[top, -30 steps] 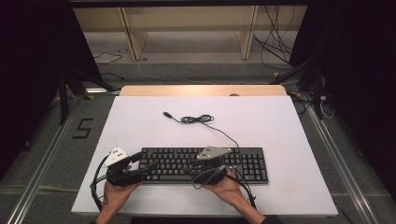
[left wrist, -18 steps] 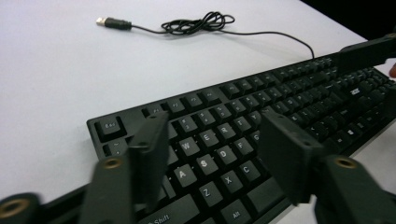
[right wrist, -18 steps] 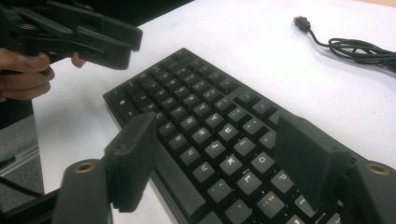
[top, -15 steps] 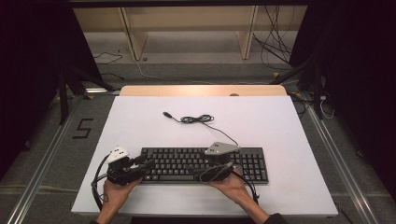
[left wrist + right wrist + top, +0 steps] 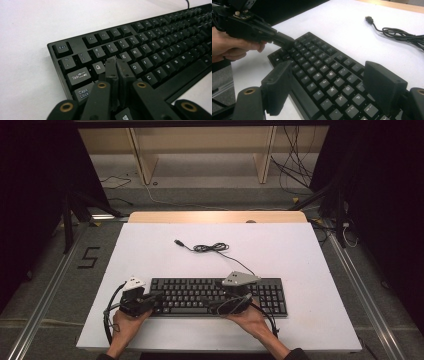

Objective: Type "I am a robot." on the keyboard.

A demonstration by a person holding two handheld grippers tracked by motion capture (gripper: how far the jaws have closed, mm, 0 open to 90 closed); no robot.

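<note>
Black keyboard (image 5: 220, 296) lying flat near the front edge of the white table (image 5: 300, 250), left gripper (image 5: 116, 65) clenched with nothing between its jaws, tips over the W key, jaws having just closed, right gripper (image 5: 329, 87) spread wide above the right-hand letter keys, grasping nothing, jaws having just opened

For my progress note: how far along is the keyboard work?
Done: nothing certain; the black plastic keyboard lies flat. In hand: the left gripper, jaws just closed on nothing, points beside the Q key; the right gripper, jaws just opened, hovers over the letter keys. Left: probably key presses; the black USB cable lies unplugged.
</note>
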